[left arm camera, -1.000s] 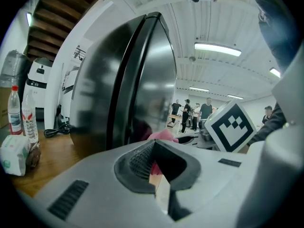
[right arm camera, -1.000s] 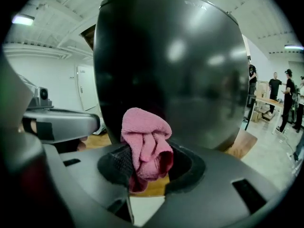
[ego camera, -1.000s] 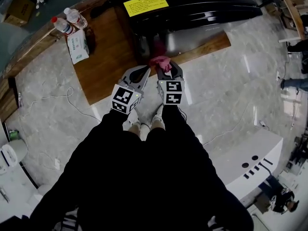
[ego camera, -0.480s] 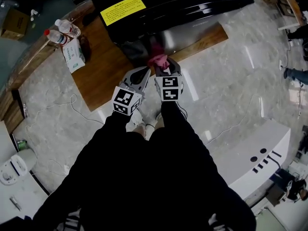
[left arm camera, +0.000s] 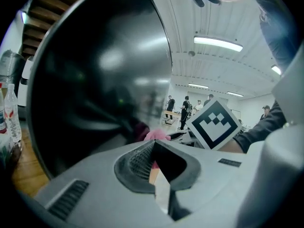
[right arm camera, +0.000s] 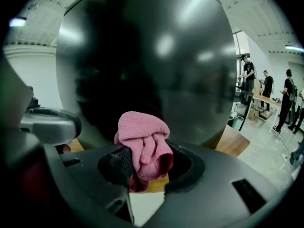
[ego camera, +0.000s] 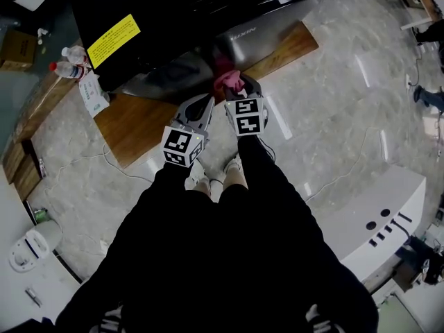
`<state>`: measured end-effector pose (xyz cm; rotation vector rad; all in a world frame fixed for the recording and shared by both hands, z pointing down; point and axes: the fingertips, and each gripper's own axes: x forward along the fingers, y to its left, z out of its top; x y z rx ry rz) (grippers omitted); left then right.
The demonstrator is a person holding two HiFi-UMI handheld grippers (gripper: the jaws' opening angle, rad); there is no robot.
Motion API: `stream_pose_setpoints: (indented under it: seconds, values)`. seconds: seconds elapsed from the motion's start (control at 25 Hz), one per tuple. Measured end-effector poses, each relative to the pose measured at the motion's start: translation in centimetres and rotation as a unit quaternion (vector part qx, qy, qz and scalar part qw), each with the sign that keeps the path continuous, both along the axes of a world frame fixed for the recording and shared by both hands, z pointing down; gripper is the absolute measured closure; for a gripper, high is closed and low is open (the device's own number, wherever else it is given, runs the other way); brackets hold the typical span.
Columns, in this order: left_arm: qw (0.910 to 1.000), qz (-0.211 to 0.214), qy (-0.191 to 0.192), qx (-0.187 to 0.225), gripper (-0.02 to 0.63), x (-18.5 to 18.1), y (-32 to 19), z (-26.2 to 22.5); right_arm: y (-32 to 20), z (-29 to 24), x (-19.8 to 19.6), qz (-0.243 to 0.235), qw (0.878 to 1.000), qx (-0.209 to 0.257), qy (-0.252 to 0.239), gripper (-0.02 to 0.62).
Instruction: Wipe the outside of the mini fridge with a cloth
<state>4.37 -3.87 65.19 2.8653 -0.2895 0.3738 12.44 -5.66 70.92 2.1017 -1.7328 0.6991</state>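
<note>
Pink cloth (right arm camera: 142, 144), bunched, sticks out lengthwise along the jaws of R gripper (right arm camera: 145, 167), which is clamped on it, pointing at black fridge (right arm camera: 142, 46) front. L gripper (left arm camera: 154, 163) just beside, jaws together, empty. Fridge sits on wood board (ego camera: 132, 127).

The room is bright, lit by long white ceiling tube lamps (left arm camera: 218, 43) above the glossy black mini fridge (right arm camera: 156, 56), whose curved shell throws them back as soft pale blotches. In front of the fridge, the polished grey marble floor (ego camera: 333, 109) carries white glare streaks. All three views bend hard and go black at the corners. The fridge looks smeared in my left gripper view, while the crumpled pink cloth (right arm camera: 142, 144) before it is crisp.
</note>
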Motion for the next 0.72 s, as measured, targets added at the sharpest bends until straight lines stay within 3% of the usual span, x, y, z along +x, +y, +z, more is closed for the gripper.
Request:
stream_pose_setpoints:
  seconds: [0.2, 0.44, 0.72]
  values:
    - [1.0, -0.005, -0.004, 0.0, 0.6, 4.3, 1.1, 0.5, 0.8, 0.4, 5.8, 0.006, 1.0, -0.006, 0.004, 0.439]
    - [1.0, -0.006, -0.002, 0.004, 0.6, 12.0, 3.4, 0.7, 2.5, 0.7, 15.9, 0.029, 1.0, -0.004, 0.004, 0.439]
    - [0.9997, -0.019, 0.004, 0.014, 0.6, 17.8, 4.8, -0.3, 3.2, 0.9, 22.9, 0.036, 0.999, 0.0, 0.009, 0.439]
